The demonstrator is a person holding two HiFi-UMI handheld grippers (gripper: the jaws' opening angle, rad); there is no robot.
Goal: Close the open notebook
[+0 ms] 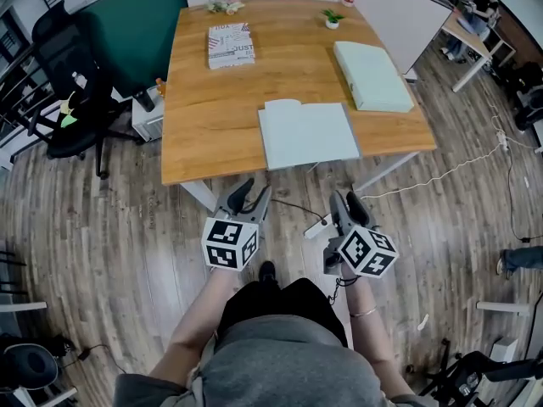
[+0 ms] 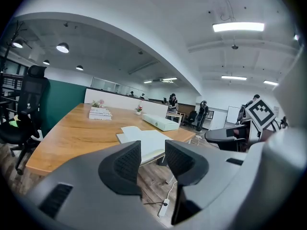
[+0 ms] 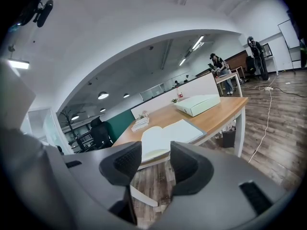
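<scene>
Wooden table [image 1: 212,134] in the head view holds the open notebook [image 1: 307,132], flat near the front edge. It looks light, with thin, bendy pages, so lifting one outer cover edge seems best. The left gripper [image 1: 249,195] and right gripper [image 1: 346,202] hang over the floor, well short of it.

In the left gripper view, the jaws are apart and empty. They hide the notebook's near edge.

In the right gripper view, the jaws are apart and empty too. The middle fold is hard to see.
</scene>
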